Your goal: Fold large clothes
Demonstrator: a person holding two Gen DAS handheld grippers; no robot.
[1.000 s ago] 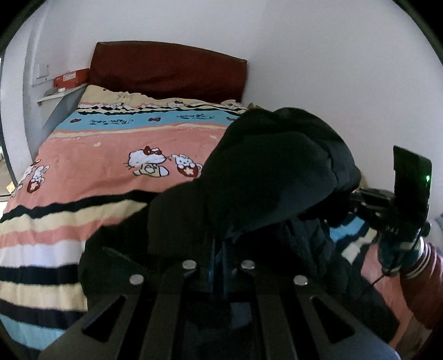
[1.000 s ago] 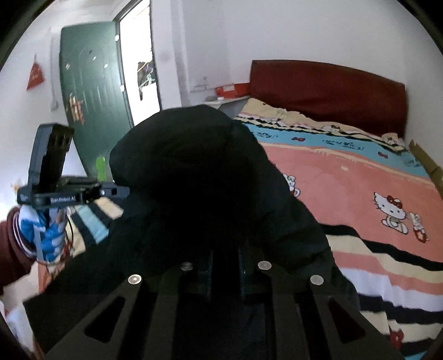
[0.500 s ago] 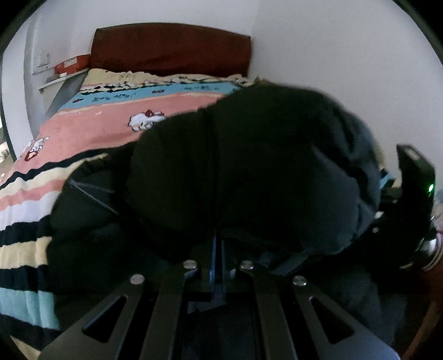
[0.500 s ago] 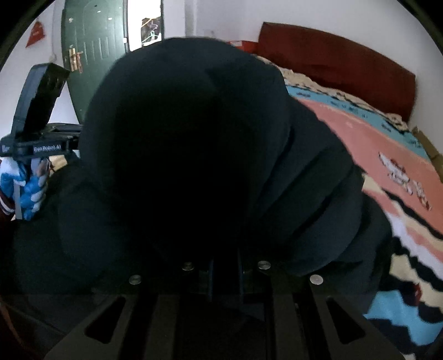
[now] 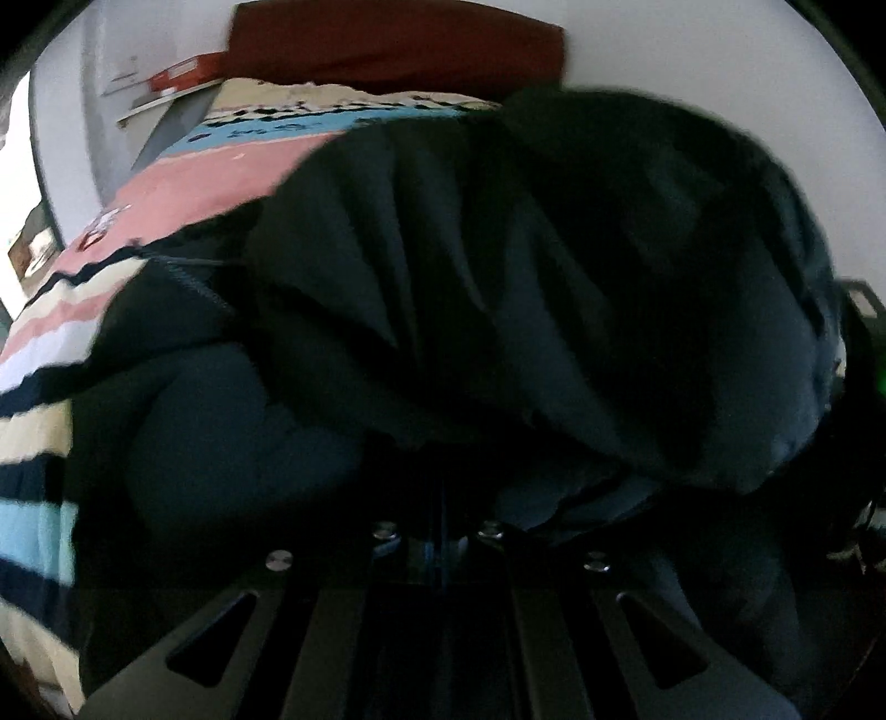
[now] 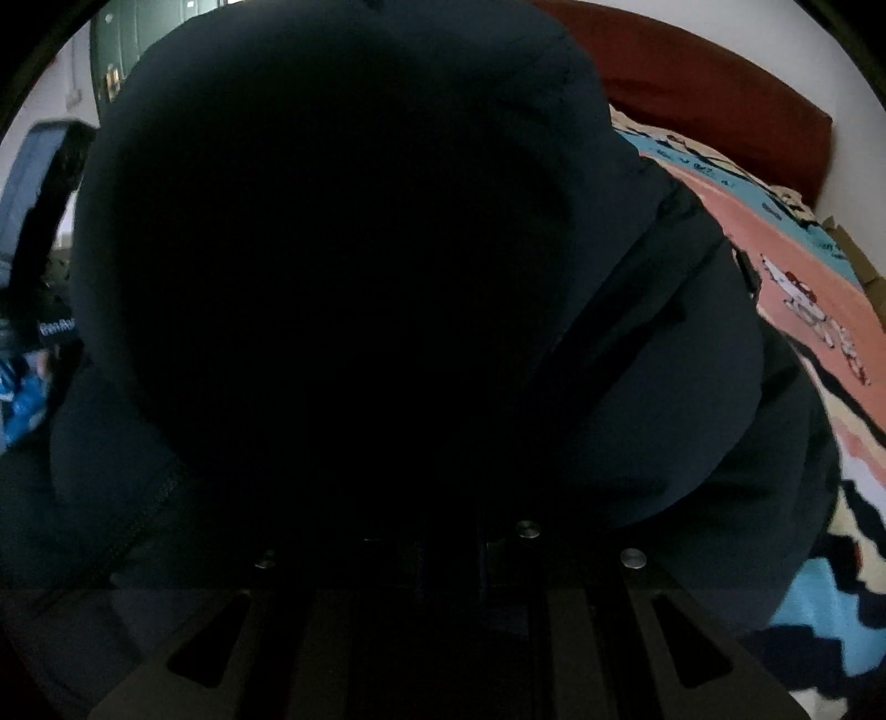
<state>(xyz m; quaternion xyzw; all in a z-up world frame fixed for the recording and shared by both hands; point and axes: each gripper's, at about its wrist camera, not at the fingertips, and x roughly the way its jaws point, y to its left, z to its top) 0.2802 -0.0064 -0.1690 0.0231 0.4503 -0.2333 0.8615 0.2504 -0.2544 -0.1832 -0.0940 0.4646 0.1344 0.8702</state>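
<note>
A big black padded jacket [image 5: 554,288] fills most of both wrist views; in the right wrist view it [image 6: 343,266] blocks nearly everything. My left gripper [image 5: 440,531] is shut on a fold of the jacket, with the cloth bulging over its fingers. My right gripper [image 6: 448,543] is shut on another part of the jacket, its fingertips buried in dark cloth. The jacket hangs low over the striped bedspread [image 5: 50,343]. The other hand-held gripper body [image 6: 50,221] shows at the left edge of the right wrist view.
The bed has a pink, blue and striped cartoon-print cover [image 6: 803,288] and a dark red headboard [image 5: 398,44]. A white wall [image 5: 692,61] runs along the bed's right side. A shelf with a red box [image 5: 177,77] and a green door [image 6: 138,33] stand by the bed.
Both grippers have moved forward and down with the jacket. The jacket now bulges closer and covers far more of both views. The bed surface shows less.
</note>
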